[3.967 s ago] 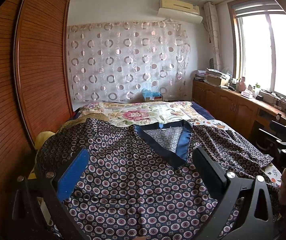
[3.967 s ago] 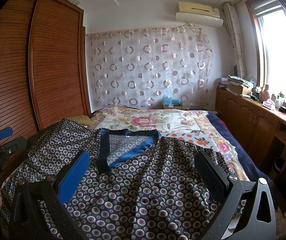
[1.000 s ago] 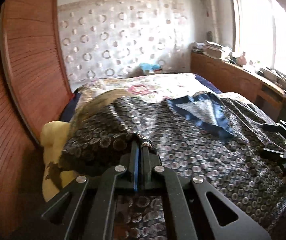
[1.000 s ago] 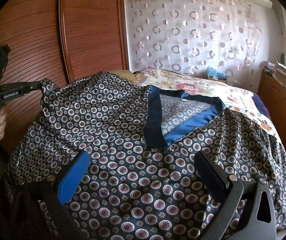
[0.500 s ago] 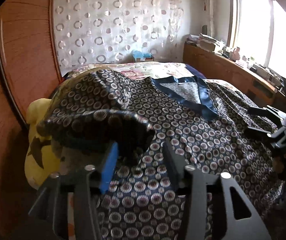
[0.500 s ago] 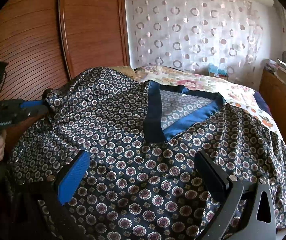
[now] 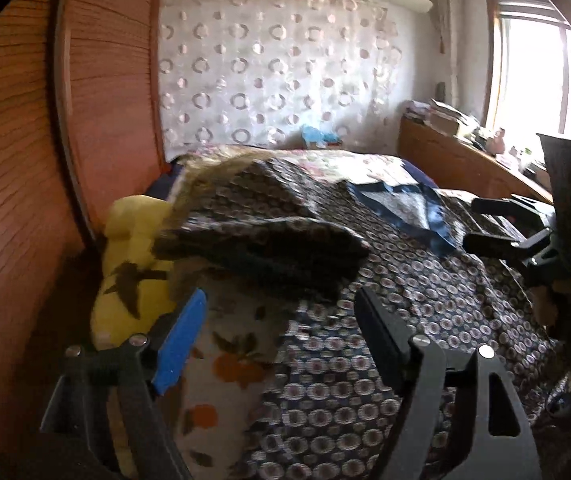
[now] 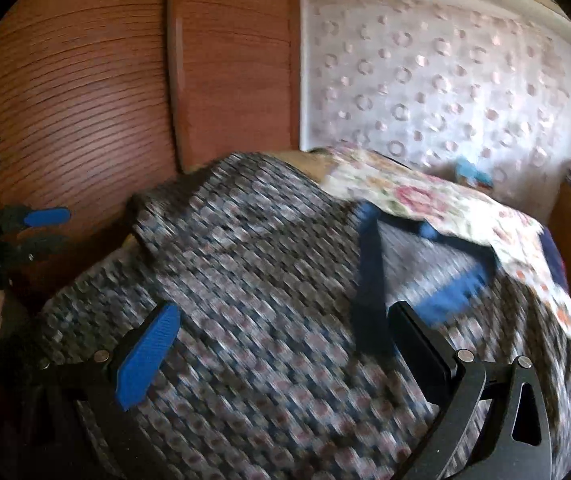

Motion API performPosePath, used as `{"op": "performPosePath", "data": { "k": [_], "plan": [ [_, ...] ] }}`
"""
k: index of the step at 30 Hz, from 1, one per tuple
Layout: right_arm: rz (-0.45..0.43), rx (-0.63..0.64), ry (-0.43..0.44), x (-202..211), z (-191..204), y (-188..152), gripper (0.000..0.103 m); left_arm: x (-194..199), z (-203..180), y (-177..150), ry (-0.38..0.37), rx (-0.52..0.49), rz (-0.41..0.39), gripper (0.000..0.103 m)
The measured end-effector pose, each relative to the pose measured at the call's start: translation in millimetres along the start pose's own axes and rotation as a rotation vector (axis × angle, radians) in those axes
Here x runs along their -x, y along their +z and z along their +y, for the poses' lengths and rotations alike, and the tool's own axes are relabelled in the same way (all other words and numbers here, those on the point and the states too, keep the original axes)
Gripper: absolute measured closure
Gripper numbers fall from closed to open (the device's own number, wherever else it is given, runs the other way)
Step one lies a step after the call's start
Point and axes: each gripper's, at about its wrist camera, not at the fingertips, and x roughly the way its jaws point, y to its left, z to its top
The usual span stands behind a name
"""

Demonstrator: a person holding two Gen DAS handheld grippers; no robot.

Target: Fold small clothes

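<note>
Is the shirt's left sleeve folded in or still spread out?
Folded in. The sleeve lies doubled over the shirt body, and the floral bedspread shows beside it. The left gripper is open, holding nothing.

Motion blur smears the patterned garment (image 8: 269, 288) across the right wrist view; its lower hem runs off the frame. The countertop clutter (image 7: 457, 120) is perhaps books, too small to tell.
</note>
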Motion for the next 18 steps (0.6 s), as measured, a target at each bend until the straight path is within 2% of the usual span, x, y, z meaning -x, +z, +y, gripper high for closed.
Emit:
{"op": "performPosePath", "data": {
  "k": [6, 8, 10, 16, 18],
  "plan": [
    [0.001, 0.087, 0.129, -38, 31, 42, 0.011, 12, 19, 0, 0.053, 0.031, -0.027, 0.026],
    [0.018, 0.112, 0.177, -54, 41, 54, 0.022, 14, 23, -2, 0.065, 0.038, -0.031, 0.026],
    [0.039, 0.115, 0.214, -72, 49, 64, 0.026, 15, 27, -4, 0.074, 0.043, -0.034, 0.026],
    [0.099, 0.168, 0.269, -120, 66, 80, 0.042, 15, 32, -9, 0.088, 0.047, -0.025, 0.026],
    [0.119, 0.191, 0.275, -131, 71, 82, 0.044, 14, 33, -10, 0.089, 0.048, -0.023, 0.026]
  ]
}}
